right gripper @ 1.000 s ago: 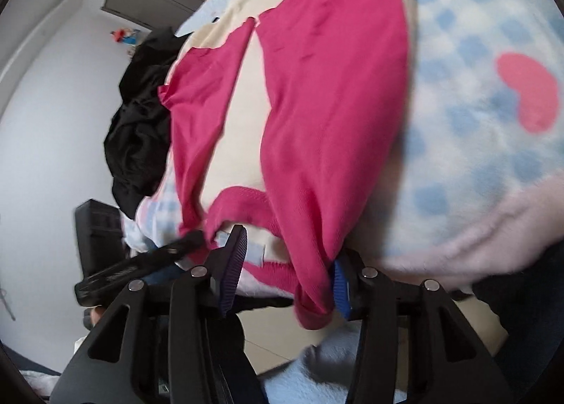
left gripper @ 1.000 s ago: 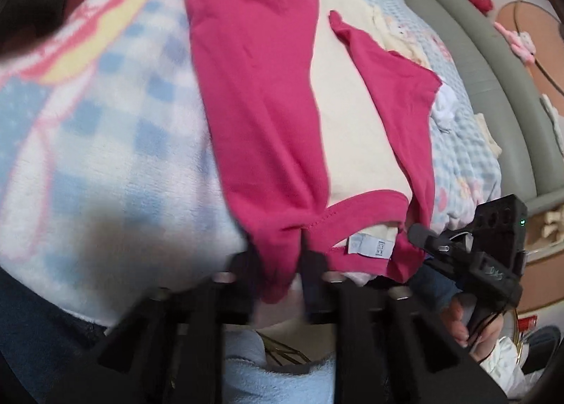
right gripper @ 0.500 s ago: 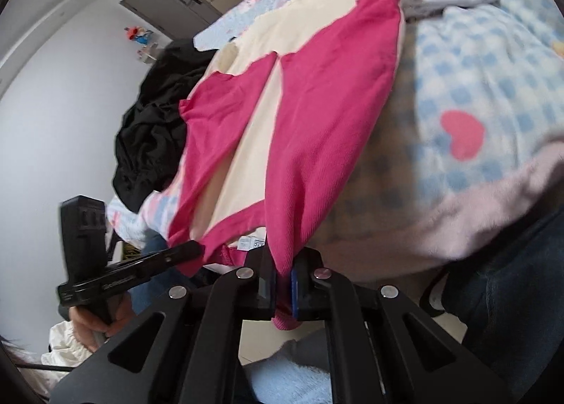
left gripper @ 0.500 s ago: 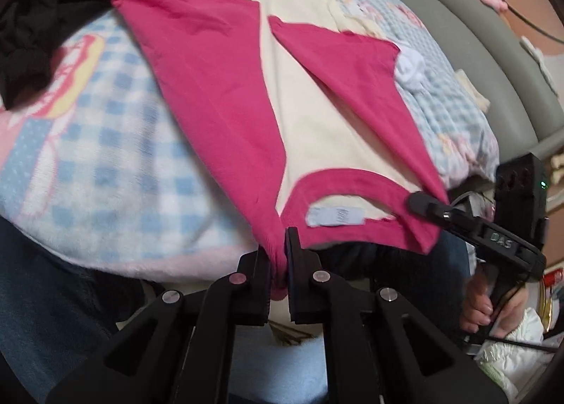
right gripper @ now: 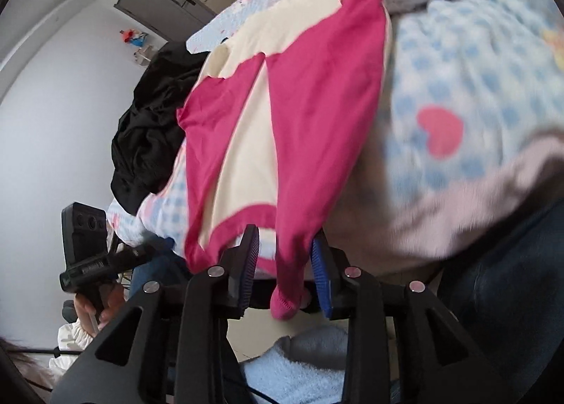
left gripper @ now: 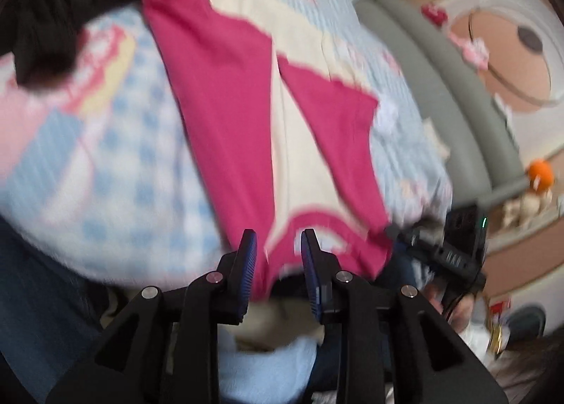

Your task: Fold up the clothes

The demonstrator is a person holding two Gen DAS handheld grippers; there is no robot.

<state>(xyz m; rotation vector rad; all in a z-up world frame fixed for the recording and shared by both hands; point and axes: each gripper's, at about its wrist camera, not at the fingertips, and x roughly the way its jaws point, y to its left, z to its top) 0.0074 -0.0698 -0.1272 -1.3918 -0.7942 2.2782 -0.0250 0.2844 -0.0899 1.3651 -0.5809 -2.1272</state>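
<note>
**Releasing the folded sleeves at the near edge of the bed**

Nearest the lens, the left hand-held gripper (left gripper: 278, 259) and the right hand-held gripper (right gripper: 283, 259) each stand with jaws opening to a narrow gap; a pink shoulder fold of the garment hangs between each pair of pads, and neither pair appears to press on it. The left view is blurred, so contact there is a judgement only.

Just beyond, the pink-and-cream top (right gripper: 253, 143) lies on the checked blanket (right gripper: 458, 51) of the bed, neckline and label toward the viewer, both pink sleeves laid inward over the cream body and almost meeting along the centre. Its collar end droops over the near edge of the bed.

Farther off, a black garment (right gripper: 151, 129) is heaped beside the top, a grey bed rail (left gripper: 440, 79) runs along the far side, and a cabinet (right gripper: 165, 5) stands against the wall.

To finish this step well, let the cloth slip out freely — draw both grippers straight back and clear, without snagging the hanging folds, so that the sleeves stay aligned. The lengthwise fold seems the likely next stage.
</note>
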